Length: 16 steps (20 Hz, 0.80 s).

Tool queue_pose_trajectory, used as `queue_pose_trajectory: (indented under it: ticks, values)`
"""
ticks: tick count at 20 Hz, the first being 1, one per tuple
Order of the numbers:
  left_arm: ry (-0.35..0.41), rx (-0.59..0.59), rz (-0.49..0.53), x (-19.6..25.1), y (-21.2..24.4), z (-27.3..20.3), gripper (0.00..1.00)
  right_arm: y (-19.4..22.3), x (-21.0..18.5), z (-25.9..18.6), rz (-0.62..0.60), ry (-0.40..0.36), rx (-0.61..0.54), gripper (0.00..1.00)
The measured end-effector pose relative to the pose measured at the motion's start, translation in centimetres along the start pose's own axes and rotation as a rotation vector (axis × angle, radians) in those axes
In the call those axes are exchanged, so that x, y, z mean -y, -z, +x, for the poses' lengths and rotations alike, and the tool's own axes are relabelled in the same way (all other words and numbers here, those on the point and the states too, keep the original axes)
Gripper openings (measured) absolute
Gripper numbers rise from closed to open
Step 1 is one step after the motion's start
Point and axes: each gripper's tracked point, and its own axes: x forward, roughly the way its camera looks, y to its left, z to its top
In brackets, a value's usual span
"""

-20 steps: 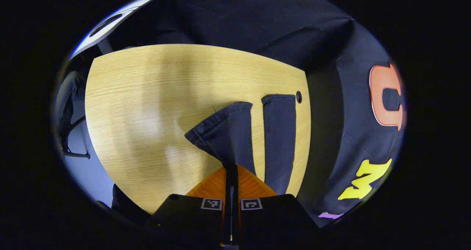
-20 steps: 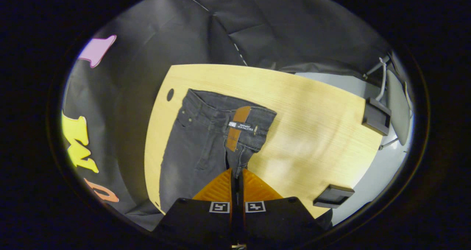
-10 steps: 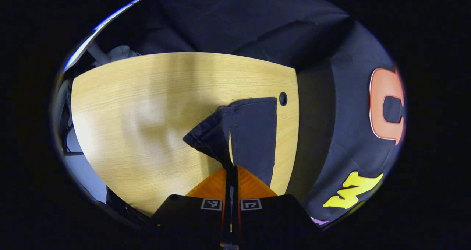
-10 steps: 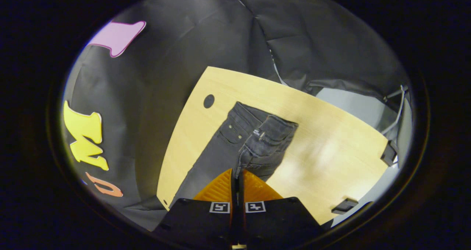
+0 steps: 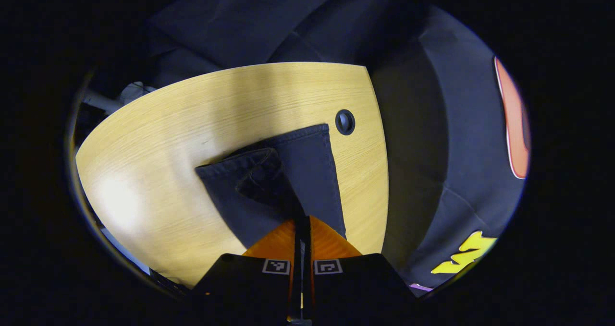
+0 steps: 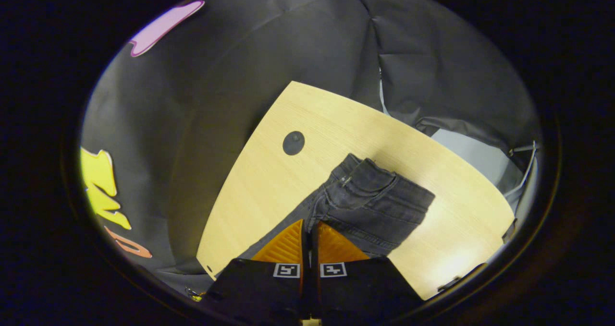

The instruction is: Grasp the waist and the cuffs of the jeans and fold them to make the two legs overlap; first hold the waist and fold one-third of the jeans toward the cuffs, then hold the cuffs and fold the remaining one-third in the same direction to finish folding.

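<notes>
Both tongs, left (image 5: 301, 225) and right (image 6: 310, 230), clamp the dark denim jeans (image 6: 370, 206); a skewed laydown on the pale wooden tabletop (image 5: 158, 138) could misalign the legs.

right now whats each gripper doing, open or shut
Left gripper: shut on the jeans, at the cuff end.
Right gripper: shut on the jeans, at the waist end.

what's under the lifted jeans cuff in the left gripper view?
The other jeans leg lies flat on the wooden table beneath the lifted cuff. How much they overlap is hidden by the upper fabric.
</notes>
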Motion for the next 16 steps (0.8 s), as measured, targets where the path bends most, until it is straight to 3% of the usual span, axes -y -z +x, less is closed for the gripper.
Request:
queue_pose_trajectory:
  ticks: [5,8,10,12,13,14,15,16]
  values:
    - [-0.068,-0.031,0.096,0.6,-1.0,3.9,0.04,-0.7,0.8,4.1,0.076,-0.018,-0.026,0.0]
    - [-0.08,-0.052,0.111,1.5,-0.3,5.8,0.05,-0.7,1.4,5.5,0.058,0.0,-0.041,0.01]
    - [-0.126,-0.073,0.159,1.3,1.0,7.9,0.05,-0.5,1.7,6.3,0.049,0.02,-0.048,0.01]
    - [-0.138,-0.079,0.189,1.7,2.1,8.9,0.07,-0.7,1.7,6.7,0.049,0.012,-0.046,0.04]
    - [-0.127,-0.077,0.193,2.3,2.4,9.0,0.07,-0.6,1.6,7.1,0.053,0.001,-0.046,0.11]
    - [-0.111,-0.07,0.2,2.9,2.6,9.1,0.11,-0.7,1.5,6.9,0.056,-0.011,-0.044,0.13]
    - [-0.108,-0.063,0.213,3.1,2.6,9.3,0.37,-0.6,1.5,7.0,0.052,-0.013,-0.044,0.22]
    - [-0.109,-0.052,0.222,3.4,2.6,9.3,0.63,-0.5,1.5,6.7,0.048,-0.019,-0.041,0.23]
